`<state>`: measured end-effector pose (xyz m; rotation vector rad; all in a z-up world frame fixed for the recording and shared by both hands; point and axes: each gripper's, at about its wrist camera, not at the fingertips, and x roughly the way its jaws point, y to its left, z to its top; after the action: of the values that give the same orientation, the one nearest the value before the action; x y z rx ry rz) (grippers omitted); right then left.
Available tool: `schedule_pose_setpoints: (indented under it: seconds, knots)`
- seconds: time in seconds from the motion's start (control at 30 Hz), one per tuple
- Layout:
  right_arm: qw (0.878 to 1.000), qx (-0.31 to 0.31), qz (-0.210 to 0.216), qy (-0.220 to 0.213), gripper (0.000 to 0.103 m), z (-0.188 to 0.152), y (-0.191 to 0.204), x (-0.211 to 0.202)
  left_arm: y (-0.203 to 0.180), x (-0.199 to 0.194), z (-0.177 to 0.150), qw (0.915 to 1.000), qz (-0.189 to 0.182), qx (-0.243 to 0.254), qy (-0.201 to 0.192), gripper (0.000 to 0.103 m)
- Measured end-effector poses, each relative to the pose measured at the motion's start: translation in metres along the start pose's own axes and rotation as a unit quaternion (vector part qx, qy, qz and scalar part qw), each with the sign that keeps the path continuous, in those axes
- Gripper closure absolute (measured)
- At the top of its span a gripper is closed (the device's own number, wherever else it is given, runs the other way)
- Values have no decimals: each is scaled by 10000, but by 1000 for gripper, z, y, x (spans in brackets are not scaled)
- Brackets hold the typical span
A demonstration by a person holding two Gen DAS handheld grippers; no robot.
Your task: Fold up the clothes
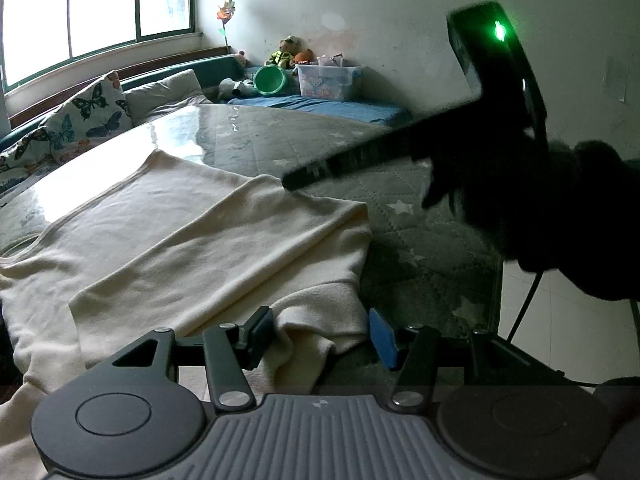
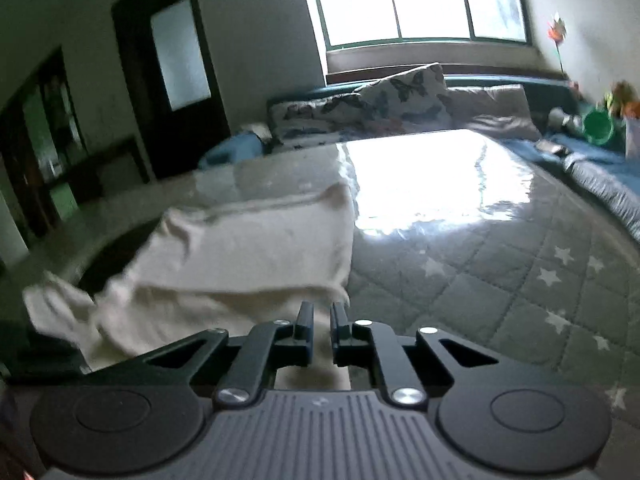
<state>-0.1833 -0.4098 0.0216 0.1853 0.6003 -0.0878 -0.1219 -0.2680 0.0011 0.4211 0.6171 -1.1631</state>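
A cream garment (image 1: pixel 192 236) lies partly folded on a grey quilted star-pattern table cover (image 1: pixel 420 248). My left gripper (image 1: pixel 320 332) is open at the garment's near edge, with a fold of cloth between its fingers. The right gripper (image 1: pixel 292 184) reaches in from the right, its tip at the garment's far fold. In the right wrist view the garment (image 2: pixel 240 256) is lifted and blurred. My right gripper (image 2: pixel 320 316) is nearly closed on the cloth's edge.
Butterfly pillows (image 1: pixel 80 120) and a grey cushion (image 1: pixel 168 92) lie behind the table. A plastic box (image 1: pixel 328 80), a green bucket (image 1: pixel 270 80) and soft toys (image 1: pixel 288 54) sit on a blue mat at the wall. A dark door (image 2: pixel 168 80) stands at left.
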Motion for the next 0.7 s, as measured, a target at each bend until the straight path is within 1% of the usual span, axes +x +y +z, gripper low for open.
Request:
schedule_pose_setpoints:
  seconds: [0.07, 0.13, 0.27, 0.33, 0.43, 0.5, 0.6, 0.7]
  knots:
    - [9997, -83, -198, 82, 94, -6, -1, 5, 0, 0, 0, 10000, -2, 2, -1, 46]
    - [9998, 7, -207, 40, 94, -8, -5, 3, 0, 0, 0, 10000, -3, 1, -2, 46]
    - [9983, -9, -576, 0, 94, -5, -5, -1, 0, 0, 0, 10000, 1, -15, -12, 46]
    - [9985, 33, -535, -79, 94, -6, -3, -5, -1, 1, -1, 10000, 5, -12, -20, 45]
    - [9988, -145, -354, -290, 94, -4, 9, -11, -2, 1, 0, 10000, 15, 1, -17, 44]
    - [9995, -139, -197, -202, 94, -4, 13, -5, -2, 1, 0, 10000, 18, 0, -10, 44]
    - [9995, -156, -265, -17, 93, -11, 11, 3, -1, 0, 0, 10000, 16, -64, -14, 44]
    - [9995, -50, -307, -41, 93, -11, 7, -4, 1, -3, 1, 9999, 9, -165, -48, 44]
